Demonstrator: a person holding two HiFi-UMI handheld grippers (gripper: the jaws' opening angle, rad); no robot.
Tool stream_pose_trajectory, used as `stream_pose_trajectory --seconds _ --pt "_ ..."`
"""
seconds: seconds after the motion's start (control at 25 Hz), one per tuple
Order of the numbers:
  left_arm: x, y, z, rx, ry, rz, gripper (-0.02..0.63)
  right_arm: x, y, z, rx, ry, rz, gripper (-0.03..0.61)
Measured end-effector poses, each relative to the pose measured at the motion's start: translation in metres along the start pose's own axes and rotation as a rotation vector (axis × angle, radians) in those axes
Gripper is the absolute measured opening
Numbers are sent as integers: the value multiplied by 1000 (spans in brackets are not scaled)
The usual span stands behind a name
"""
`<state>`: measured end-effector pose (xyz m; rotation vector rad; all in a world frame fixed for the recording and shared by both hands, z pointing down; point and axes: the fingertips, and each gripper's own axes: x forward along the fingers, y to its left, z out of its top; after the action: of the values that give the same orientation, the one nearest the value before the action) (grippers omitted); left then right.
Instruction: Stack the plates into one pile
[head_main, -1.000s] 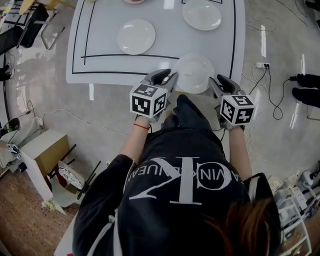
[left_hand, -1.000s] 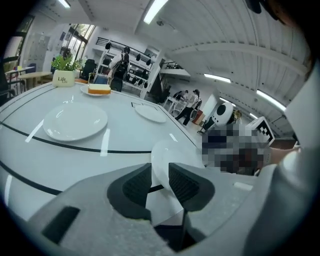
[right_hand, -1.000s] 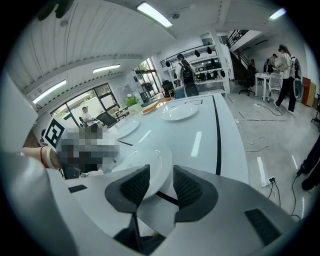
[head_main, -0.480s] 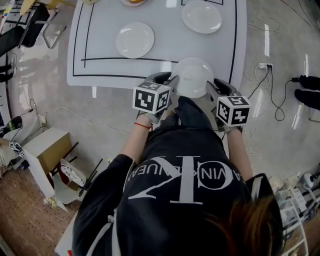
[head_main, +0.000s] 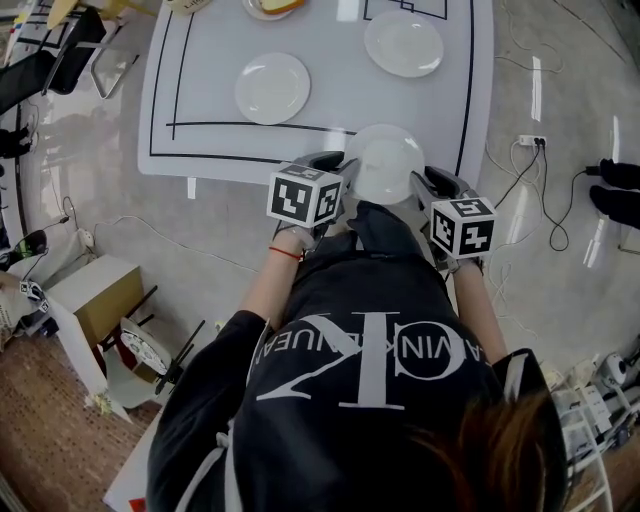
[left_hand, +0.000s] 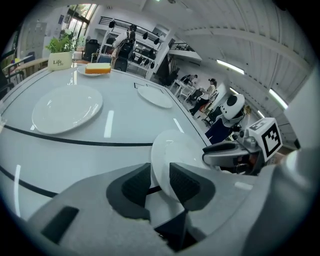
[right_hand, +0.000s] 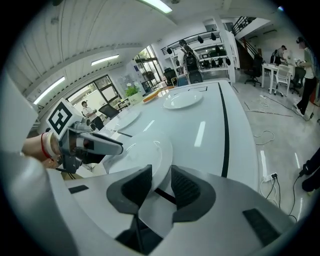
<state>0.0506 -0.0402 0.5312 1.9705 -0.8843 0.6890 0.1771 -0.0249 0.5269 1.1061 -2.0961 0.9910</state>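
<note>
Gripping opposite rims of the nearest white plate (head_main: 385, 165) at the counter (head_main: 215, 140) edge: left gripper (left_hand: 160, 180) jaws, just eased wider, hold it; right gripper (right_hand: 161, 184) jaws, just closing, seemingly press it.

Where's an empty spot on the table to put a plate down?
Bare table lies between the left plate and the far right plate, and along the left edge. The near edge is crowded around the front plate.

- A white table (head_main: 215, 135) carried black lines
- A cardboard box (head_main: 95, 298) stood on the floor at the left side
- A power strip (head_main: 529, 141) with cables lay on the floor at the right
</note>
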Motion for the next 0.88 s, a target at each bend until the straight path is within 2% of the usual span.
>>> stream_pose_trajectory --seconds 0.16,0.44,0.72,0.88 --pt "1 0 1 -5 8 12 121 1 1 0 -9 1 6 118" --pt "1 4 5 -78 -29 56 86 1 -2 2 8 -23 26 101" --pt "-8 4 13 -101 -79 53 64 -6 -3 15 83 -102 35 57" --pt "-17 7 21 -104 -110 74 60 -7 0 29 92 -132 54 43"
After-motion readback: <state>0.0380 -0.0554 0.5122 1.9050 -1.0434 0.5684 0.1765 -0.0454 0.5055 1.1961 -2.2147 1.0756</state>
